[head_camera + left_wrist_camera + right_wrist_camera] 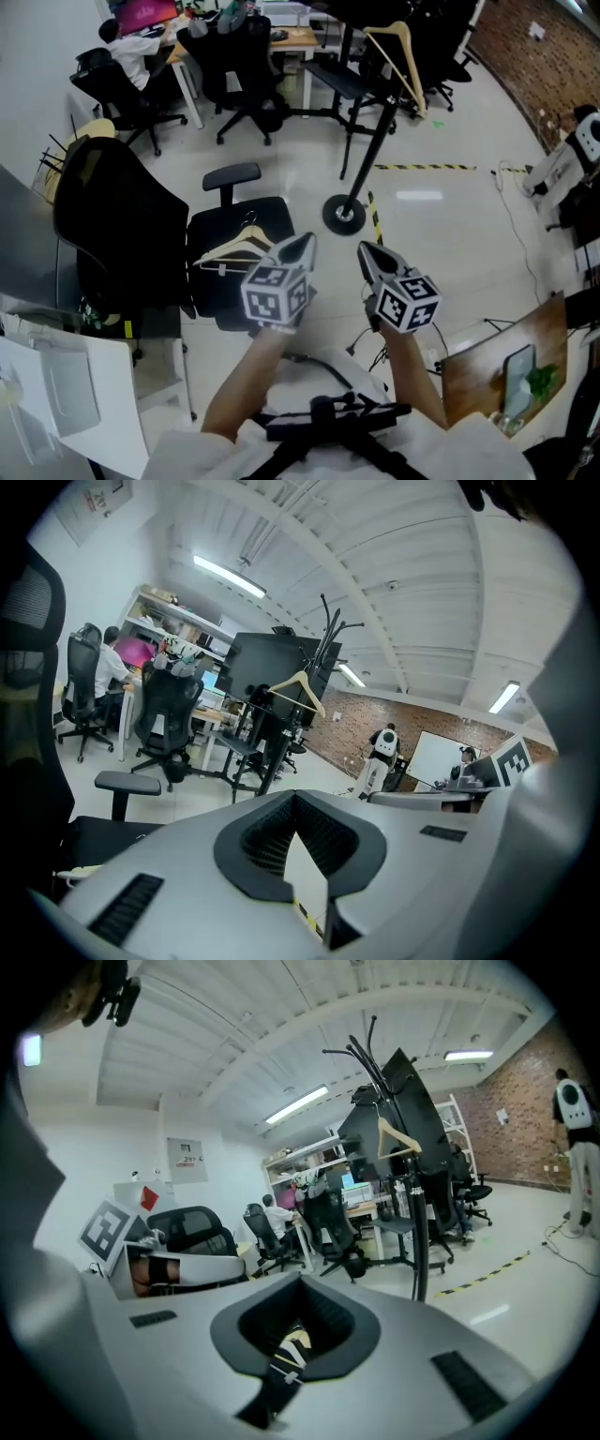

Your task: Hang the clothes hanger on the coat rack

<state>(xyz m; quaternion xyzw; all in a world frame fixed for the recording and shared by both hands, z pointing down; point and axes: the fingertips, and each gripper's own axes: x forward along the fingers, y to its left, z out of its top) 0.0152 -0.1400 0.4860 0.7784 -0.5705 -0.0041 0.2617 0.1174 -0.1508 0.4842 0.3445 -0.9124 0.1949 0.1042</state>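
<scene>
A wooden hanger [234, 249] lies on the seat of a black office chair [217, 292], just left of my left gripper [302, 246]. That gripper is shut and holds nothing; its tips [295, 796] meet. My right gripper [367, 251] hovers beside it, also shut and empty [300, 1279]. The black coat rack [375, 141] stands beyond them on a round base [344, 214]. A second wooden hanger [398, 52] hangs on it, also seen in the left gripper view [298, 684] and the right gripper view [394, 1138].
Black office chairs [239, 66] and a desk [291, 37] stand at the back, where a person [136, 47] sits. Another black chair back [103, 225] is at the left. Yellow-black tape [427, 168] marks the floor. A wooden board [487, 361] lies at the lower right.
</scene>
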